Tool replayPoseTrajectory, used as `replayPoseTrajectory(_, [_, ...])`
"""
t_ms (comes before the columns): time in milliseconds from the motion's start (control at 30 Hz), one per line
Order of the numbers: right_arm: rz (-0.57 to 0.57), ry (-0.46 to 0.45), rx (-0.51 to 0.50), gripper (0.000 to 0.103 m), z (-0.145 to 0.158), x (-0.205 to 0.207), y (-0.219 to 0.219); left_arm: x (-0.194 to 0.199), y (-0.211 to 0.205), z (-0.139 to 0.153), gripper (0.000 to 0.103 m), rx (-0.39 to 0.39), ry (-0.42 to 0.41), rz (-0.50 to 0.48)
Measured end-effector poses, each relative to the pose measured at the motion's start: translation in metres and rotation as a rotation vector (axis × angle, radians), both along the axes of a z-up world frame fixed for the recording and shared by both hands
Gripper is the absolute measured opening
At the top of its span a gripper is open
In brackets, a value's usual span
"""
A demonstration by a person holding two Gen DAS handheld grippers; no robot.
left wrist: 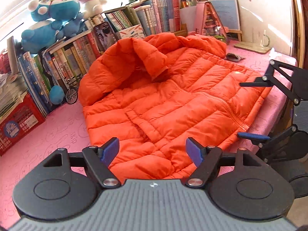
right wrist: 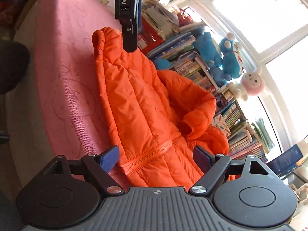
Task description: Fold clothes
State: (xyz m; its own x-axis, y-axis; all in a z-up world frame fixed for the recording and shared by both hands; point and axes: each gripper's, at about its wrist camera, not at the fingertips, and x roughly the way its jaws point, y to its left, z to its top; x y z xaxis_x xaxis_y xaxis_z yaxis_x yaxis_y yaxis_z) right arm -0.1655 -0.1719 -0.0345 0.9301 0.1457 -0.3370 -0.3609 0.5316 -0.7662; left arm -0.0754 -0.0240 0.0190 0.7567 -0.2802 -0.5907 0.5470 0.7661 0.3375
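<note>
Left wrist view shows both tongs, left (left wrist: pixel 153 151) and right (left wrist: pixel 252 109), spread empty over the jacket (left wrist: pixel 173 100); its slippery padding may slide from a shallow pinch.

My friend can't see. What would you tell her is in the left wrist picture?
A puffy orange quilted jacket lies spread on a pink patterned cloth, one sleeve folded over its middle. The left hand-held gripper hovers open over the jacket's near edge, and the right hand-held gripper is open at its right side. Books and plush toys line the back.
</note>
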Motion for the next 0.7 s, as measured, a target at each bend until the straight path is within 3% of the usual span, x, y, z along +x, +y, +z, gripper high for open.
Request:
replayPoseTrajectory(33, [0.022,-0.015,-0.032,0.055,-0.004,0.003,0.009,-0.005,-0.007,-0.005,0.076,0.04,-0.013,-0.033])
replayPoseTrajectory(167, [0.056,0.023,0.0,0.055,0.006,0.009,0.005,-0.022,-0.023,-0.022,0.077,0.159,-0.088,-0.161])
replayPoseTrajectory(333, [0.157,0.109,0.052,0.06,0.012,-0.003,0.0,-0.009,-0.031,-0.048,0.073,0.276,-0.091,-0.16])
replayPoseTrajectory(367, [0.168,0.105,0.035,0.061,0.008,-0.006,0.004,-0.001,-0.028,-0.047,0.066,0.263,-0.075,-0.133])
replayPoseTrajectory(500, [0.181,0.066,-0.002,0.068,-0.003,-0.008,0.018,0.027,-0.005,-0.02,0.06,0.048,0.066,-0.029])
replayPoseTrajectory(567, [0.153,0.044,0.024,0.068,-0.001,-0.001,0.022,0.029,0.002,-0.012,0.059,0.009,0.072,-0.014])
replayPoseTrajectory(600, [0.13,0.034,0.037,0.067,0.001,0.004,0.022,0.027,0.003,-0.01,0.059,0.017,0.05,-0.009])
replayPoseTrajectory(700, [0.076,0.032,0.085,0.049,0.009,0.018,0.019,0.01,-0.003,-0.013,0.061,0.114,-0.037,-0.034])
